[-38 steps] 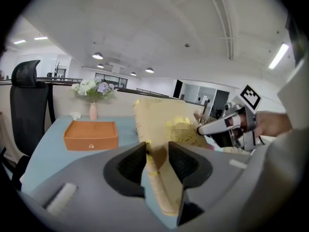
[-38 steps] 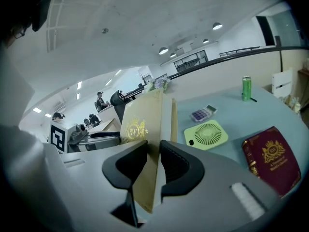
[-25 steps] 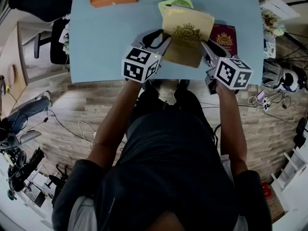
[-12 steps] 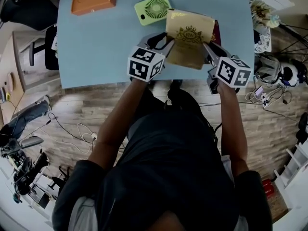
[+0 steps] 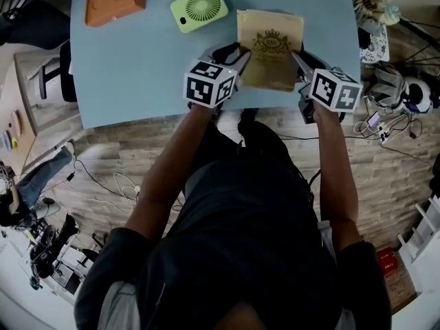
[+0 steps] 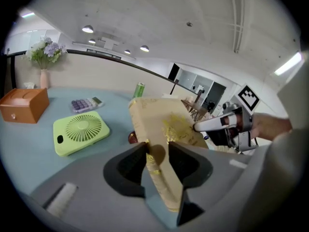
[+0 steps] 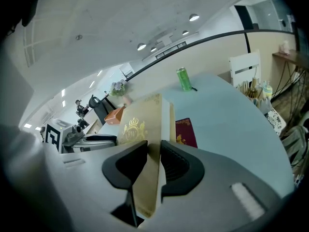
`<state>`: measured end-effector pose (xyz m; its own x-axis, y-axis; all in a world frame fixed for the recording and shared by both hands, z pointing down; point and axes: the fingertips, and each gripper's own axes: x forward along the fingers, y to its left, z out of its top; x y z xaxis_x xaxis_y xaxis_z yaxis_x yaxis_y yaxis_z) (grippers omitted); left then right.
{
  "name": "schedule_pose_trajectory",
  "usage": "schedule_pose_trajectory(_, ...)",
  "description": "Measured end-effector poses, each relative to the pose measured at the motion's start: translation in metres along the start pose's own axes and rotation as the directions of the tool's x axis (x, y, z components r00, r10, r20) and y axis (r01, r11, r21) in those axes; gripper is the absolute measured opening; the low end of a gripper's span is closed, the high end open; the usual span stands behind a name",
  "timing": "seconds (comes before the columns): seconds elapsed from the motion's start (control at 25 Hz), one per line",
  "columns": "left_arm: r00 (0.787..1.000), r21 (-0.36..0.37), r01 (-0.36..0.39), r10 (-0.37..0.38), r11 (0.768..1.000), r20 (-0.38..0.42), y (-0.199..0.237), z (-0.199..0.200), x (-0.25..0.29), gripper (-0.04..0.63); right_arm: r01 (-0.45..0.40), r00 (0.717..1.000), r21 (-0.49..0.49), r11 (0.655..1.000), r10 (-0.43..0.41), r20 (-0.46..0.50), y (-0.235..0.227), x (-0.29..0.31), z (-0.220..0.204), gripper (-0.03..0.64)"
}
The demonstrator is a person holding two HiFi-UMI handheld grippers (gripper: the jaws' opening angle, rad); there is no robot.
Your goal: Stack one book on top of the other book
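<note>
I have the tan book (image 5: 269, 50) between both tools, one on each long edge; my left tool (image 5: 236, 60) is clenched on its left edge, the pads pressing cover and underside with the gilt page edge running between them; my right tool (image 7: 154, 151) is clamped the same way on the right edge, its jaws only as far apart as the book is thick. The book's cover, with a gold crest, faces up, and the book slopes down towards me over the near right part of the light blue worktop (image 5: 137, 67). The maroon book (image 7: 186, 132) lies flat on the worktop under the tan one; from my right tool's camera I see its cover with a gold emblem showing past the tan book's far corner, while from above the tan book covers it almost wholly (whether the two touch I cannot tell). Left of the books, and apart from them, a lime green fan (image 5: 200, 7) lies flat; further left, near the far corner, sits an orange box (image 5: 115, 0). Beyond the fan is a calculator (image 6: 86, 103) with purple keys, and a green can (image 7: 183, 79) stands upright at the far side of the worktop, well beyond the books.
</note>
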<state>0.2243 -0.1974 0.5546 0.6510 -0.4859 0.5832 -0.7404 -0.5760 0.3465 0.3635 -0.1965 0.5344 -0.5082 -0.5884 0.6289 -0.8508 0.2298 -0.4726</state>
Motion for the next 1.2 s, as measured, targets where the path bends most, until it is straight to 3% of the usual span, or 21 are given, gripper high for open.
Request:
schedule_pose_trajectory(0.56, 0.995, -0.069, 0.044, -0.05, 0.997, -0.086, -0.014, -0.019, 0.045, 0.19, 0.046, 0.999, 0.003, 0.999, -0.046, -0.018, -0.048, 0.018, 0.01, 0.084)
schedule_pose_trajectory(0.76, 0.995, -0.091, 0.07, -0.076, 0.993, -0.058, -0.01, -0.015, 0.053, 0.167, 0.089, 0.996, -0.014, 0.996, -0.09, -0.03, -0.063, 0.028, 0.011, 0.086)
schedule_pose_trajectory(0.92, 0.994, -0.086, 0.085, -0.091, 0.993, -0.065, -0.011, -0.012, 0.05, 0.166, 0.126, 0.991, -0.083, 0.989, -0.129, -0.033, -0.066, 0.025, 0.013, 0.086)
schedule_pose_trajectory(1.2, 0.996, -0.037, 0.088, -0.088, 0.995, -0.007, -0.009, 0.022, 0.012, 0.167, 0.079, 0.995, -0.128, 0.989, -0.071, 0.071, -0.04, -0.001, 0.056, 0.086)
